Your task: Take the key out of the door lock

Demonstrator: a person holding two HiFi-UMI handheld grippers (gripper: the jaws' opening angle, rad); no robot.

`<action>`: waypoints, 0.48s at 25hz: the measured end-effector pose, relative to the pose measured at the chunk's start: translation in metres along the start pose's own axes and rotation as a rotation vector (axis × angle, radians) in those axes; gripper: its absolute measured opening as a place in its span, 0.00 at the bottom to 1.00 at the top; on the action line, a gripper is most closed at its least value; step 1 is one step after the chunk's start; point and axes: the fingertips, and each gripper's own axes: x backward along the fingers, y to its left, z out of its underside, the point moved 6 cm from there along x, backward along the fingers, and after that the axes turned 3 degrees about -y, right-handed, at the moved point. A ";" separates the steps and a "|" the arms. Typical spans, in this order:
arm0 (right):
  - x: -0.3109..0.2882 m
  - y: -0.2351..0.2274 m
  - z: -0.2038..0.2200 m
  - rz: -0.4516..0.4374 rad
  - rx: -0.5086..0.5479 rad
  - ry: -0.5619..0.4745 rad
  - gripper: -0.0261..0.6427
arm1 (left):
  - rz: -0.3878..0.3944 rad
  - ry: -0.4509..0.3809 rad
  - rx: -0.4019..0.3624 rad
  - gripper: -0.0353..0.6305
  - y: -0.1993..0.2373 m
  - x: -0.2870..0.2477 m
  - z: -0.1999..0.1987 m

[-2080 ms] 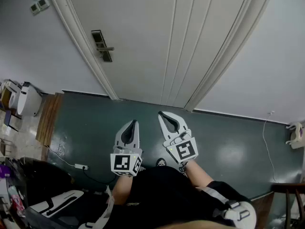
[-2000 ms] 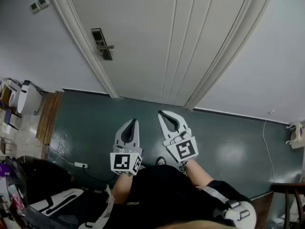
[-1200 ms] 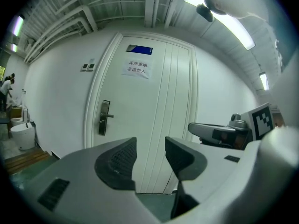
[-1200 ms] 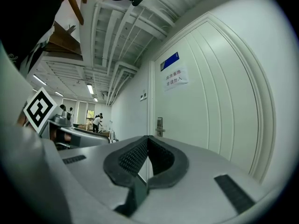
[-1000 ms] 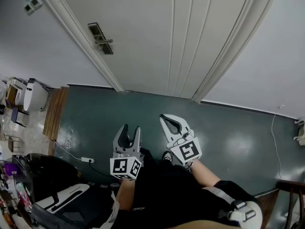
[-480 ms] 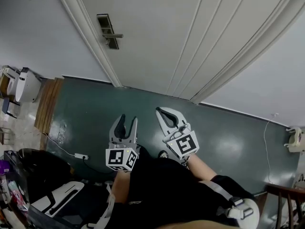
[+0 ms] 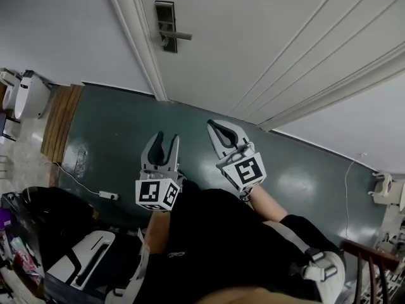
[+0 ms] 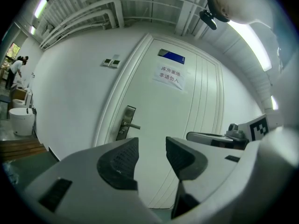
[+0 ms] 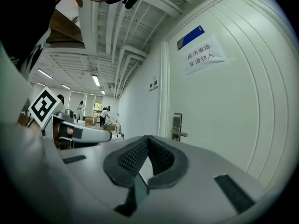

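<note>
The white door (image 7: 253, 37) carries a dark lock plate (image 7: 166, 26) with a silver lever handle (image 7: 178, 35), far ahead of both grippers. No key can be made out at this distance. My left gripper (image 7: 166, 138) hangs over the dark green floor (image 7: 107, 132), open and holding nothing. My right gripper (image 7: 213, 124) is beside it, shut with nothing between its pads. In the left gripper view the lock plate (image 8: 126, 122) shows above the open left gripper (image 8: 152, 150). The right gripper view has the lock plate (image 9: 176, 125) beyond the shut right gripper (image 9: 147, 141).
A paper sign (image 8: 170, 76) and a blue plate (image 8: 171, 56) are on the door. Wall switches (image 8: 112, 60) sit left of the frame. A white bin (image 7: 25, 97), wooden boards (image 7: 60, 128) and a power strip (image 7: 107, 196) lie left. People (image 9: 105, 115) stand far off.
My left gripper has opened; it was shut two seconds ago. The head view has swung, so the lock plate now sits nearer the top middle. The right gripper stays shut.
</note>
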 end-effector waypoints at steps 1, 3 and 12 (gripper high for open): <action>-0.011 0.003 -0.002 0.001 0.000 0.003 0.05 | 0.011 -0.001 0.002 0.33 0.009 -0.002 -0.005; -0.034 0.007 -0.005 0.004 0.007 0.003 0.05 | 0.033 -0.003 0.007 0.33 0.028 -0.008 -0.012; -0.101 0.032 -0.008 0.000 0.076 0.012 0.05 | 0.040 0.039 0.024 0.33 0.098 -0.014 -0.017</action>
